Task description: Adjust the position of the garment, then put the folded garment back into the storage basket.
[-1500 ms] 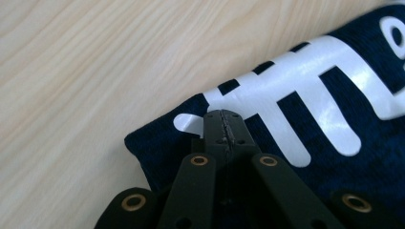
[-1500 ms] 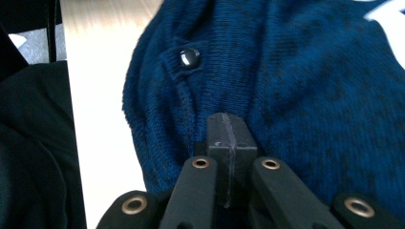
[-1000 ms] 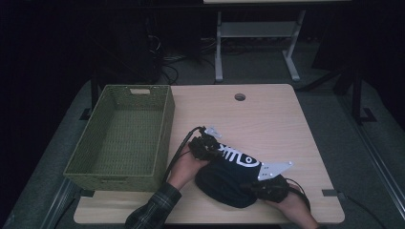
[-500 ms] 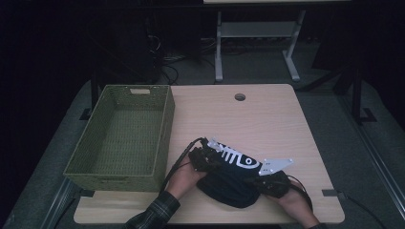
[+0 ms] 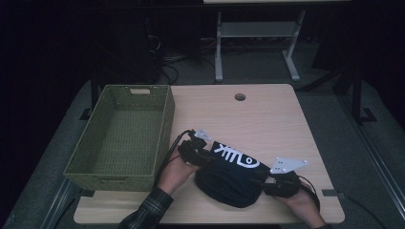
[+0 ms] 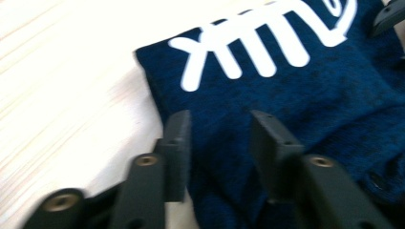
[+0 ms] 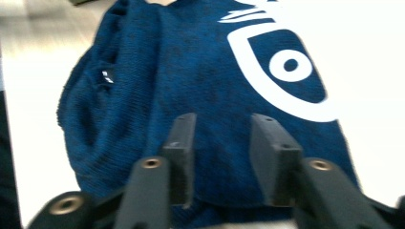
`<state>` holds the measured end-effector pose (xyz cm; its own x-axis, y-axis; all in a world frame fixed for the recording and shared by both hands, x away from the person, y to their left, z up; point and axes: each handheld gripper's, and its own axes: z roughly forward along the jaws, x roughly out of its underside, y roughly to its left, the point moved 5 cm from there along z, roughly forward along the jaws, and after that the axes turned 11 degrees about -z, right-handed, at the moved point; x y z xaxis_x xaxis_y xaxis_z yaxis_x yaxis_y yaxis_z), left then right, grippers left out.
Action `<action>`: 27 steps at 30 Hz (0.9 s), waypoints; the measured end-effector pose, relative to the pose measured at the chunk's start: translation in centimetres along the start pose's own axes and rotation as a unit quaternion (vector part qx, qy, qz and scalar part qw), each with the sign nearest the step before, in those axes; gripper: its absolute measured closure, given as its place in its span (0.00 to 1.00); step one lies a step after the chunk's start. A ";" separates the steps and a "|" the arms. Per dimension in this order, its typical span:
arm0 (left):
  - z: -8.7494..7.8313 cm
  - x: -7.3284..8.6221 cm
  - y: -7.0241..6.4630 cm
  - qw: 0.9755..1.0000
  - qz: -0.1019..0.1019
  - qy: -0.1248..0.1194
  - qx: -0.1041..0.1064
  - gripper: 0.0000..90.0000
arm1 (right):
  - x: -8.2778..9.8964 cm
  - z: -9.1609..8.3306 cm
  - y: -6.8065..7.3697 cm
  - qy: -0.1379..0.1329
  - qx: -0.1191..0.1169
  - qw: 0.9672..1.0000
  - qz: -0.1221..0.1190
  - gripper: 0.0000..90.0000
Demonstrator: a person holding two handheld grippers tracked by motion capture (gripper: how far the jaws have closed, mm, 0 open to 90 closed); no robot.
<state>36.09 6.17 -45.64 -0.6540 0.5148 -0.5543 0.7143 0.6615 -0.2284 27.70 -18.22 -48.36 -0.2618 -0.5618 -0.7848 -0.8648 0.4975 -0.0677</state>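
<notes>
A dark navy garment (image 5: 229, 174) with a white fish-bone print lies folded on the wooden table (image 5: 267, 119), near its front edge. My left gripper (image 5: 206, 158) is at the garment's left end. Its jaws have just been opening and now stand apart over the blue cloth (image 6: 296, 100), without pressing on it (image 6: 222, 138). My right gripper (image 5: 267, 183) is at the garment's right end. Its jaws have also just been opening, and they stand apart above the cloth's edge (image 7: 222, 138), near the printed fish head (image 7: 286, 71).
A green woven basket (image 5: 165, 129) stands on the table's left side, close to my left hand. A round cable hole (image 5: 239, 97) sits near the far edge. A metal stand (image 5: 258, 28) is on the floor beyond the table.
The left hand has shifted a little at the garment's left end. The right hand has stayed put. The garment lies in the same place.
</notes>
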 end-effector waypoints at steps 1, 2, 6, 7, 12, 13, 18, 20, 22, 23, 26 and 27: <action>0.0 0.0 0.1 1.000 -0.005 0.002 -0.001 0.57 | 0.1 -0.2 -0.1 -0.001 0.006 1.000 0.003 0.60; 0.1 0.1 0.3 1.000 -0.008 0.002 -0.003 0.54 | 0.4 -0.4 -0.3 -0.001 0.011 1.000 0.003 0.56; 0.3 0.2 0.5 1.000 -0.014 0.001 -0.006 0.42 | 1.4 -1.3 -1.1 0.004 0.035 0.999 0.028 0.43; 0.3 0.3 0.5 1.000 -0.015 0.002 -0.004 0.40 | 1.7 -1.4 -1.4 0.011 0.044 0.998 0.034 0.40; 1.1 0.5 0.6 1.000 -0.020 0.009 -0.003 0.29 | 3.9 -2.2 -3.0 0.039 0.083 0.994 0.055 0.28; 1.3 0.6 0.7 1.000 -0.020 0.011 -0.005 0.27 | 4.3 -2.3 -3.2 0.044 0.092 0.993 0.062 0.25; 1.9 0.9 1.0 0.999 -0.028 0.021 -0.003 0.23 | 6.0 -2.5 -4.5 0.061 0.111 0.988 0.088 0.16; 2.1 1.0 1.1 0.999 -0.028 0.024 -0.002 0.23 | 6.4 -2.5 -4.9 0.064 0.116 0.987 0.093 0.15; 2.3 1.1 1.2 0.999 -0.030 0.025 0.000 0.22 | 6.5 -2.5 -5.1 0.061 0.122 0.986 0.094 0.15; 2.4 1.2 1.2 0.999 -0.035 0.023 0.002 0.22 | 6.5 -2.5 -5.1 0.060 0.123 0.986 0.095 0.15; 2.7 1.3 1.3 0.999 -0.037 0.026 0.006 0.22 | 6.5 -2.4 -5.1 0.061 0.128 0.986 0.089 0.15; 2.7 1.3 1.3 0.999 -0.037 0.027 0.007 0.22 | 6.5 -2.4 -5.1 0.063 0.130 0.986 0.084 0.15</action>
<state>36.81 6.22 -48.87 -0.7174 0.4941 -0.4910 0.6666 0.6916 -0.2780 29.38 -26.00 -51.66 -0.4582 -0.5264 -0.7162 -0.6700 0.7340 -0.1109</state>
